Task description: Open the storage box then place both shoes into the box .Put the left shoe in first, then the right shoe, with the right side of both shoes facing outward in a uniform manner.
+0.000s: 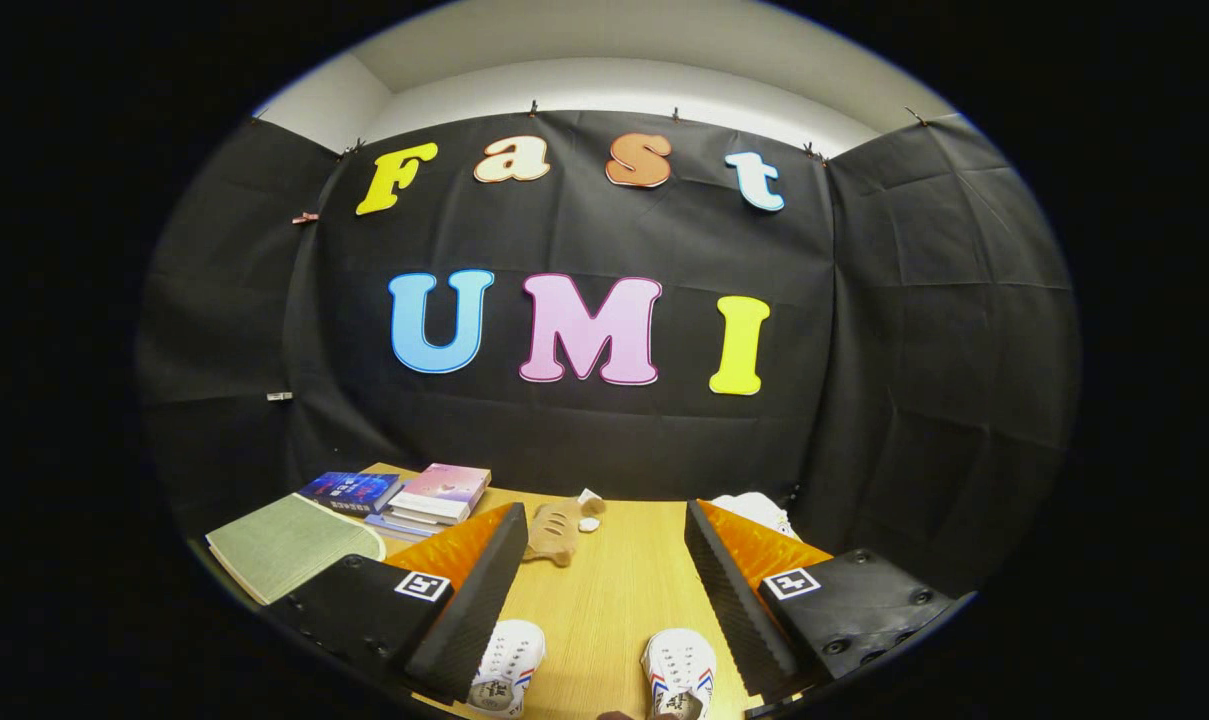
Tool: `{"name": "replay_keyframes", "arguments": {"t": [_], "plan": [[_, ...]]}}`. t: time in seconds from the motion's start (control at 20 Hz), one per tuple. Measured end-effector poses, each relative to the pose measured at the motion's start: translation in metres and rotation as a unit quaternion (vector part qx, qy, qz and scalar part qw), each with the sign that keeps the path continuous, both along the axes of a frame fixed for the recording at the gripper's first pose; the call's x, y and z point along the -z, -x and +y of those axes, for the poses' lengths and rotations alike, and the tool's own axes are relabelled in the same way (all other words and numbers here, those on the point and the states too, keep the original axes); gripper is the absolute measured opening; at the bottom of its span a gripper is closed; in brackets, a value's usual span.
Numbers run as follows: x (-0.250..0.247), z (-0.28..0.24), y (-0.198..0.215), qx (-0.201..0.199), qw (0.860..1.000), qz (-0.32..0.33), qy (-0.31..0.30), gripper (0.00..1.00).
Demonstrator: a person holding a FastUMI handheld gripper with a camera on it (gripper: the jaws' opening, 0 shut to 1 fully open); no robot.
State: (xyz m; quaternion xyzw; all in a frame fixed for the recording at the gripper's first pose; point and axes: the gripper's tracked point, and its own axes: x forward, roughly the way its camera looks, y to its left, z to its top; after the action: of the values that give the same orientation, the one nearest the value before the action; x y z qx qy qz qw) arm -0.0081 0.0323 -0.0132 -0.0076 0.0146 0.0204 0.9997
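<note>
Two small white shoes with red and blue side stripes lie on the wooden table (604,590), low between my fingers. One shoe (509,668) is close to the left finger (474,600); the other shoe (680,672) is nearer the right finger (729,600). Both toes point away from me. My gripper (602,600) is open above the table, with bare tabletop in the wide gap between its fingers. I cannot tell where the storage box is.
A tan plush toy (556,530) lies beyond the fingers, mid-table. Several stacked books (434,495) and a green book (284,545) sit at the far left. A white object (759,510) peeks out behind the right finger. The booth's black cloth wall closes the back.
</note>
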Motion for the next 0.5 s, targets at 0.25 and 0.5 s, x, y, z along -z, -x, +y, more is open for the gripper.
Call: {"name": "replay_keyframes", "arguments": {"t": [0.25,0.5], "plan": [[0.027,0.027,-0.003,-0.032,0.998,0.045,-0.018,0.97],[0.066,0.094,0.006,-0.133,0.981,0.121,-0.075,0.99]]}}
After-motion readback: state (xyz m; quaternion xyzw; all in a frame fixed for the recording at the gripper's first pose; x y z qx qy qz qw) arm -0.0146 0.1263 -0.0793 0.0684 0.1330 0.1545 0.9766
